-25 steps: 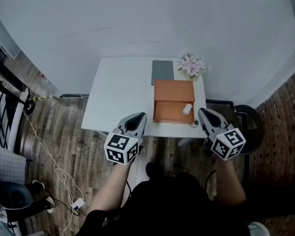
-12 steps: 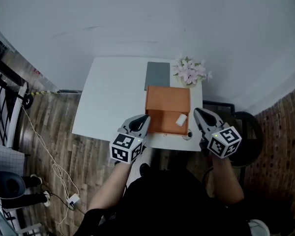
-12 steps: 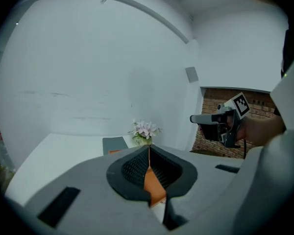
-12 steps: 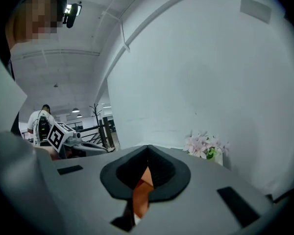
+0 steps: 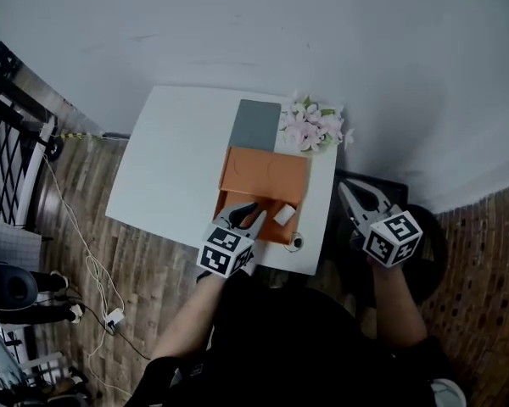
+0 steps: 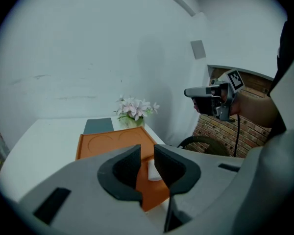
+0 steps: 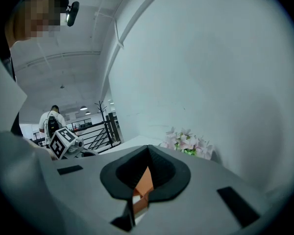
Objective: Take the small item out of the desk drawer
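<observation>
An orange desk box [image 5: 267, 172] stands on the white table [image 5: 174, 164] with its drawer [image 5: 274, 231] pulled out toward me. A small white item [image 5: 284, 214] lies in the drawer's right part. My left gripper [image 5: 248, 216] hovers over the drawer's left part, just left of the item. In the left gripper view the left gripper [image 6: 147, 163] has its jaws opening with a narrow gap, and the white item [image 6: 153, 171] lies beyond them, untouched. My right gripper [image 5: 353, 195] is off the table's right side, shut and empty [image 7: 148, 152].
Behind the box lie a grey pad [image 5: 256, 124] and a pot of pink flowers [image 5: 311, 126]. A small round object [image 5: 297, 243] sits at the table's near right corner. A black chair [image 5: 428, 244] stands under the right gripper. Cables [image 5: 89, 265] trail on the wooden floor at left.
My left gripper moved forward and right over the open drawer and its jaws have parted. My right gripper drifted right, off the table's edge. The head view shifted.
</observation>
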Available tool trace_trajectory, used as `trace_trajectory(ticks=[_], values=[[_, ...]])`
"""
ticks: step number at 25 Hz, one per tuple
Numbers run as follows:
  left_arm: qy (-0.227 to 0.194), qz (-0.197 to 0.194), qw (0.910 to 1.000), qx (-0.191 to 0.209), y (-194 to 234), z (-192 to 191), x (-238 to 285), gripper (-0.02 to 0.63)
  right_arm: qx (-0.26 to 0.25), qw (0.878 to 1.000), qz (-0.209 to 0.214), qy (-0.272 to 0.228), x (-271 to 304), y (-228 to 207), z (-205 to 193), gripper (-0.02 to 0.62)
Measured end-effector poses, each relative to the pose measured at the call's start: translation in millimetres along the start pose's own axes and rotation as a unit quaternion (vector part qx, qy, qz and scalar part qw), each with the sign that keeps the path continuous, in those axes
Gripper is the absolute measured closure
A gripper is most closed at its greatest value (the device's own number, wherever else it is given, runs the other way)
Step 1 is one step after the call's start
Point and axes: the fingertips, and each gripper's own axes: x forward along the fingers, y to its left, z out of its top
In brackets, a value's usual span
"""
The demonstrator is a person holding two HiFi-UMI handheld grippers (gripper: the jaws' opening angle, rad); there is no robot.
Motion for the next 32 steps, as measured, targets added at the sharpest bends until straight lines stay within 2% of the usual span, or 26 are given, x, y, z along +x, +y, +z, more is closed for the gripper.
trace_trajectory(ticks=[6, 13, 17, 22, 32], values=[[0.068, -0.019, 0.9975, 0.000, -13.5, -34.8, 41.8, 0.500, 0.028, 0.999, -0.021, -0.005, -3.2, -41.2, -7.6, 0.600], [0.122, -0.026, 0.9922, 0.008, -10.2, -68.2, 77.9, 0.431, 0.061, 0.998, 0.008, 0.019, 8.4, -32.3, -44.7, 0.600], [0.170, -0.042, 0.9843, 0.019, -15.7, -87.0, 90.2, 0.422, 0.066, 0.997, 0.014, 0.033, 3.8, -27.1, -60.2, 0.600], [0.223, -0.042, 0.9734, 0.032, -22.0, -99.5, 100.6, 0.419, 0.077, 0.997, 0.015, 0.030, -8.5, -32.4, -65.3, 0.600], [0.291, -0.042, 0.9522, 0.083, -31.5, -123.9, 126.0, 0.419, 0.077, 0.997, 0.017, 0.018, -32.3, -51.6, -60.6, 0.600]])
